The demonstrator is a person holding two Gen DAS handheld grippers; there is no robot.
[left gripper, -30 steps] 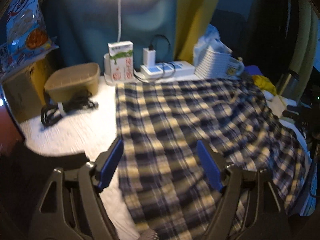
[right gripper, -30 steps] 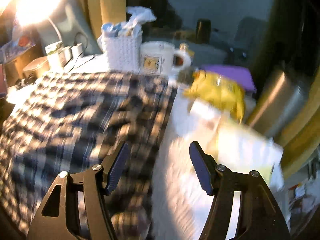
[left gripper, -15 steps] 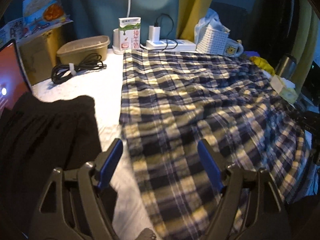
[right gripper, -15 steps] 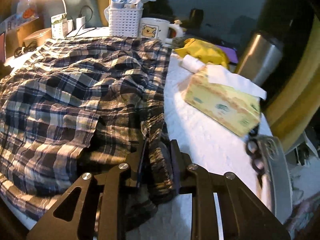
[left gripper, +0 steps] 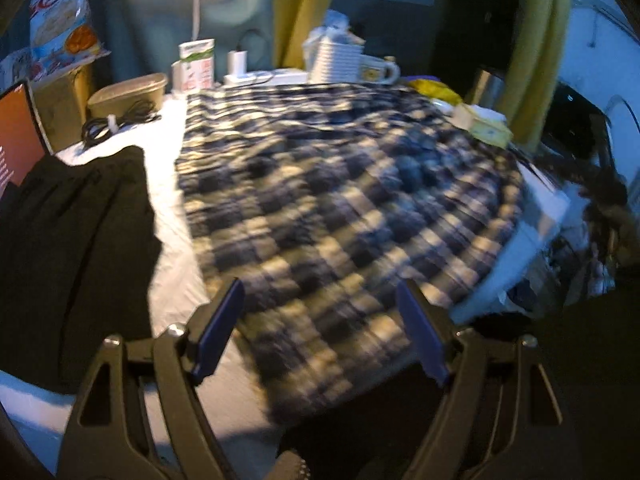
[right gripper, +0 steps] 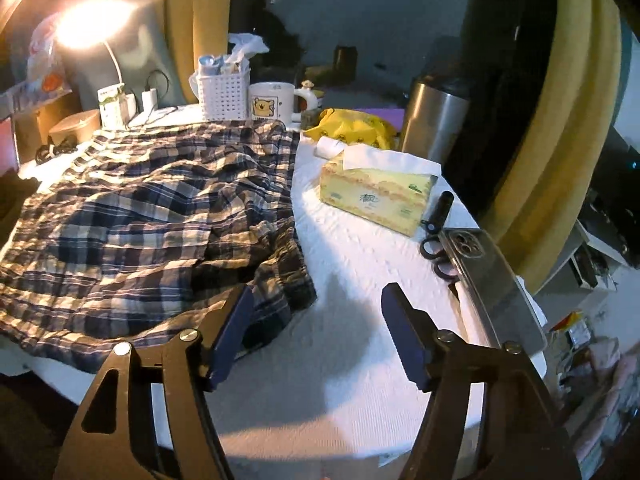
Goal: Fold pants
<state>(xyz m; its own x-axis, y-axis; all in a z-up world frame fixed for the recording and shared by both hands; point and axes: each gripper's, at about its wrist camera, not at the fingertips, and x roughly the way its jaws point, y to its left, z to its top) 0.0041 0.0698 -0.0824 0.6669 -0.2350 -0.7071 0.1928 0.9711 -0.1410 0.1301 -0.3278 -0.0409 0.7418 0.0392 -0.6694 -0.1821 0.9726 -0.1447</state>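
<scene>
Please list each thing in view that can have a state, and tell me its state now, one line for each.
Plaid pants: spread on the table, rumpled, held by no tool.
Left tool: open, nothing between its fingers.
Right tool: jaws opening, nothing between them, over bare tablecloth.
Tissue box: open, one tissue sticking out.
Lamp: on.
Bear mug: upright.
White basket: upright, full.
Black cable: coiled, tied.

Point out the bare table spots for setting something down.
Bare white table between the plaid pants, tissue box and phone. A narrower strip lies between the pants and black garment. The far edge is crowded.
</scene>
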